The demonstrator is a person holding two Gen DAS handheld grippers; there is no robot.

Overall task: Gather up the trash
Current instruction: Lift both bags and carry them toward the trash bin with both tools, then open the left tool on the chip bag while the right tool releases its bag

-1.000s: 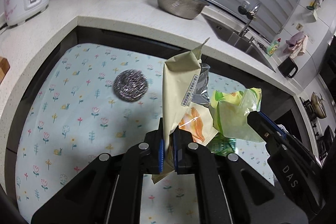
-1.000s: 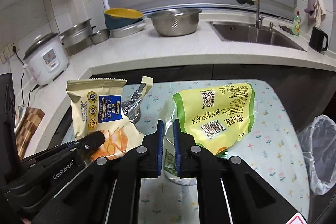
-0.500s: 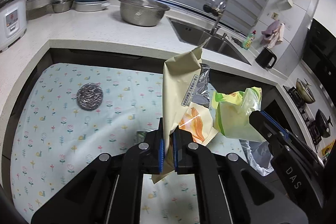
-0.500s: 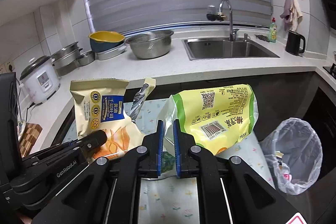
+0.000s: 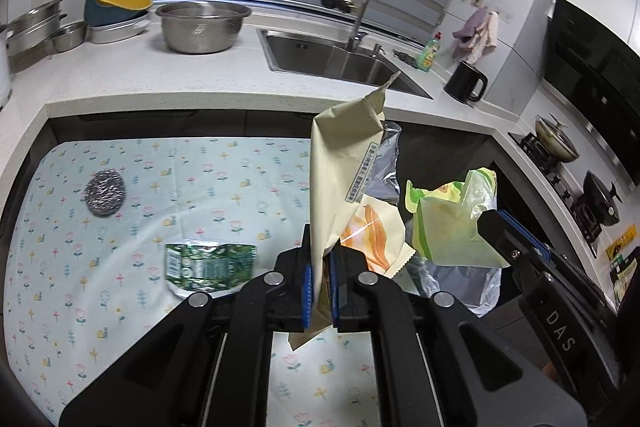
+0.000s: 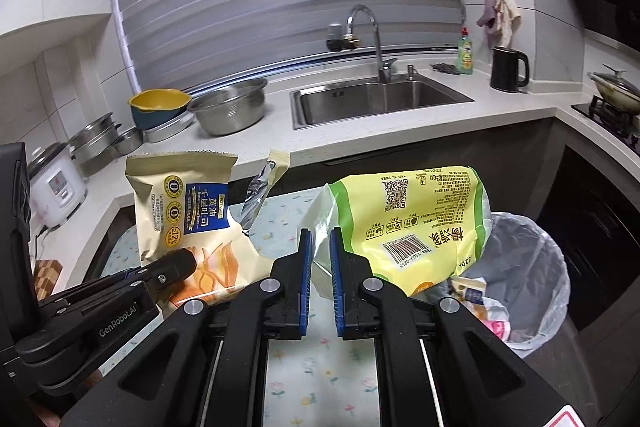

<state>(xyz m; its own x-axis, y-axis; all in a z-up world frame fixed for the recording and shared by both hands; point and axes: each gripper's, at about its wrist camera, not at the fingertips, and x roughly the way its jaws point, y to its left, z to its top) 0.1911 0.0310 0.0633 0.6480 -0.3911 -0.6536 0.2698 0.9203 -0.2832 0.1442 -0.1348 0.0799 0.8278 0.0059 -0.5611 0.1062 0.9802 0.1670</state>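
My left gripper (image 5: 320, 267) is shut on a beige snack bag (image 5: 344, 163) and holds it upright above the floral table cloth (image 5: 180, 187); the bag also shows in the right wrist view (image 6: 188, 211). My right gripper (image 6: 320, 251) is shut on a yellow-green plastic bag (image 6: 416, 223), also seen in the left wrist view (image 5: 448, 223). A trash bin with a clear liner (image 6: 528, 267) stands to the right beyond the table edge, with some trash in it. A crumpled green wrapper (image 5: 208, 265) lies on the cloth.
A steel scourer (image 5: 105, 193) lies on the cloth at the left. The counter behind holds a metal colander (image 5: 202, 27), bowls (image 5: 116, 7), a sink (image 5: 340, 59), a kettle (image 5: 466, 83) and a rice cooker (image 6: 56, 183). A stove with pots (image 5: 560, 147) is at the right.
Both grippers, still holding their bags, have swung right and up; the bin has come into view under the yellow-green bag, and the green wrapper now shows on the cloth.
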